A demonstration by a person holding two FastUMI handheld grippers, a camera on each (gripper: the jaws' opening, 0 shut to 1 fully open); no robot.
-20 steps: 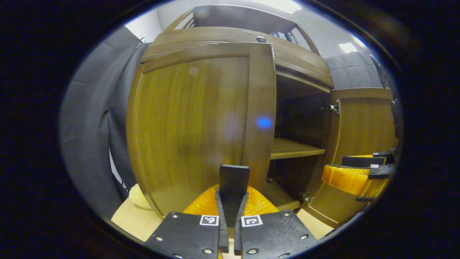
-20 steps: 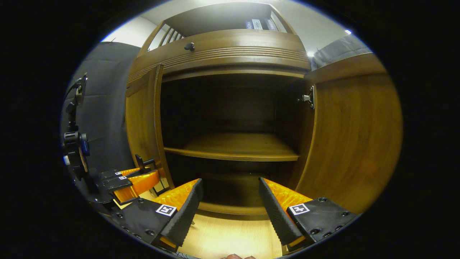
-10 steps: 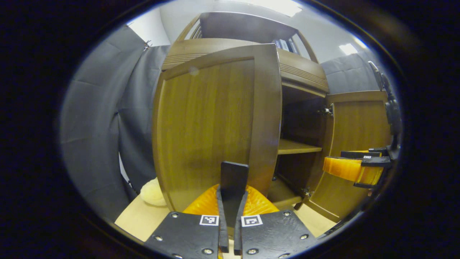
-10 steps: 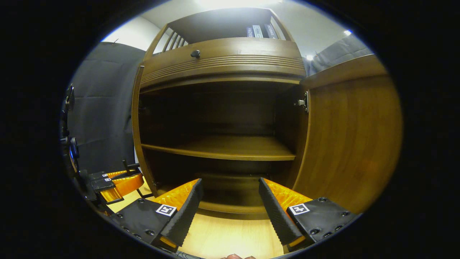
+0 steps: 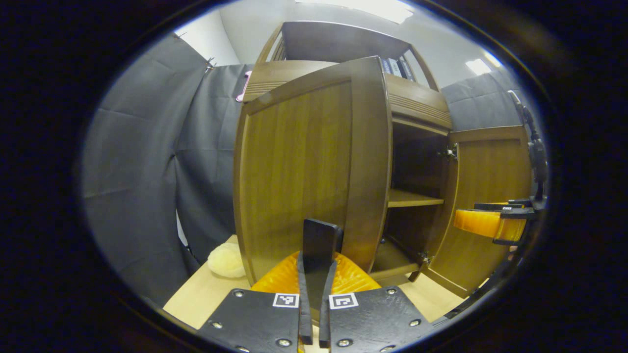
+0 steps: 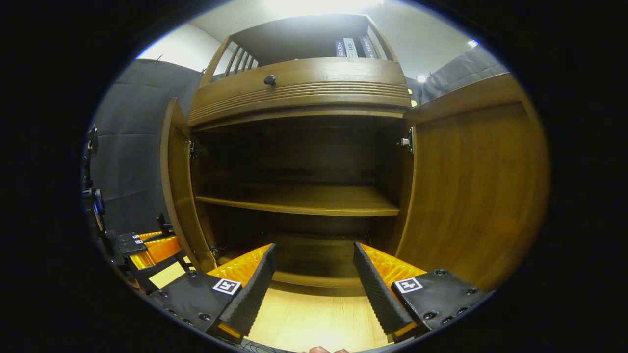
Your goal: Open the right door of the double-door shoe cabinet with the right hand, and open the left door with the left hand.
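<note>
Pressed together at the bottom centre of the left gripper view, the left gripper has its fingers closed with no gap, tips rising in front of the lower edge of the left door. That door stands swung out, filling the middle of the frame; right of it lies the dark shoe cabinet interior with a shelf, then the open right door. In the right gripper view, the right gripper is spread wide at the bottom, facing the open interior, holding nothing.
</note>
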